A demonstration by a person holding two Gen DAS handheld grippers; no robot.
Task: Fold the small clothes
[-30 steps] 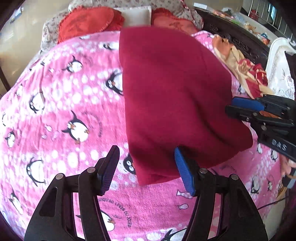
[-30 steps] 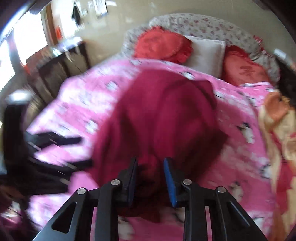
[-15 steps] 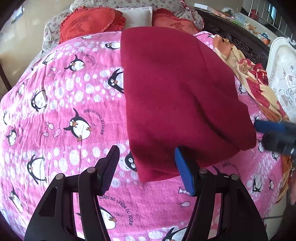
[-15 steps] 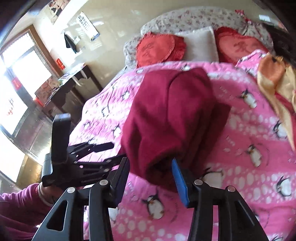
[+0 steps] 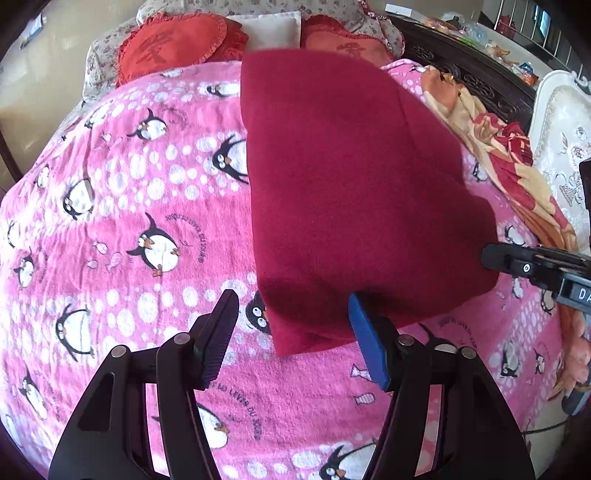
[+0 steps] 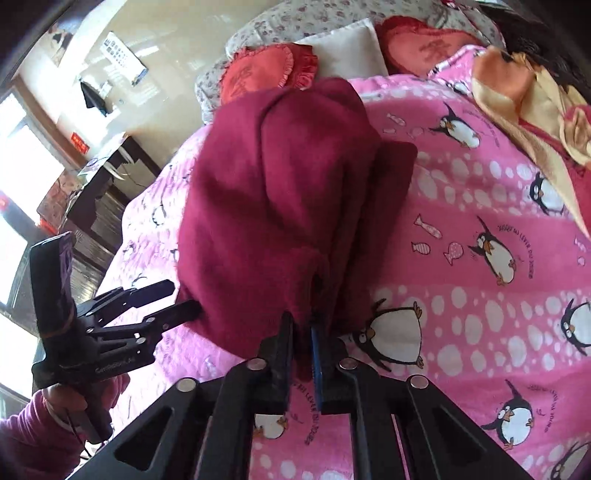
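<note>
A dark red garment [image 5: 347,184] lies folded lengthwise on the pink penguin blanket [image 5: 129,206]. My left gripper [image 5: 291,325] is open, its jaws either side of the garment's near left corner, not gripping it. My right gripper [image 6: 301,328] is shut on the garment's near edge [image 6: 280,206] and the cloth bunches up above its jaws. In the left wrist view the right gripper [image 5: 491,258] sits at the garment's right corner. In the right wrist view the left gripper [image 6: 177,299] shows at the garment's left side, open.
Two red heart cushions [image 5: 173,48] and a white pillow [image 5: 273,26] lie at the head of the bed. An orange and red quilt [image 5: 506,155] is heaped along the right side. A dark headboard [image 5: 461,62] and a white chair [image 5: 565,122] stand to the right.
My right gripper has closed on the garment's near right edge; half a second ago its jaws were open around it. My left gripper has stayed open at the near left corner.
</note>
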